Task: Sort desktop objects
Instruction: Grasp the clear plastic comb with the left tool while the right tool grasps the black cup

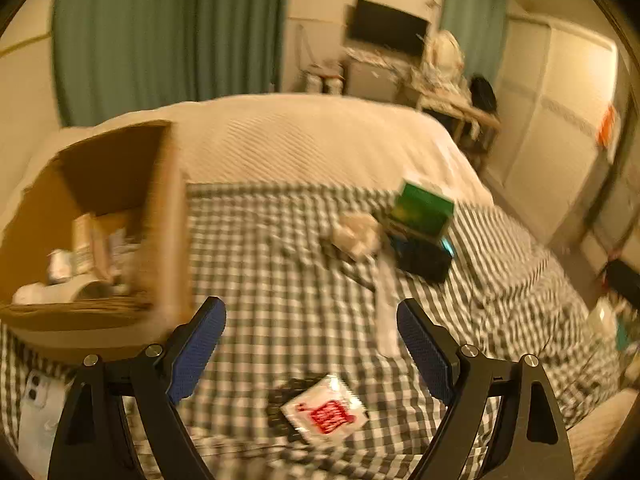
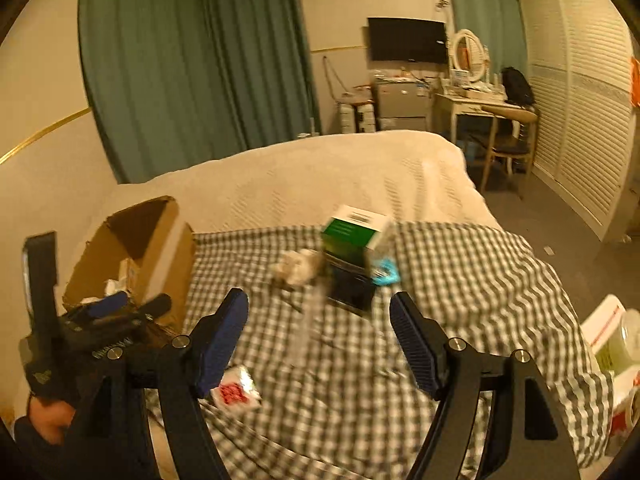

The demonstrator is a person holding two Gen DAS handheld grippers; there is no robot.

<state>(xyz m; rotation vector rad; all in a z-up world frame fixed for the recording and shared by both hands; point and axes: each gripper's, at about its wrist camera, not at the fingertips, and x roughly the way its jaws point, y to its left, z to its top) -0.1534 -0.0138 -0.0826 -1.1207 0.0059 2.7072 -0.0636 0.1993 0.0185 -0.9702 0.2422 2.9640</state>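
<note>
Both sets of jaws stood wide with nothing between them; left gripper hung over the checked cloth on the bed, right gripper likewise.

Nearest loose item was the white sachet with red print; it lay flat just below and between the left jaws, nearly centred, long axis running diagonally across the jaw gap. In the right wrist view that sachet sat below the left-hand finger, off-centre; judged the left hand the better placed.

Farther ahead of both jaws: green box stacked on a black box, crumpled pale wad beside them; too blurred to detail.

Cardboard box, already holding items, stood left of the left jaws, close; likely the drop target.
</note>
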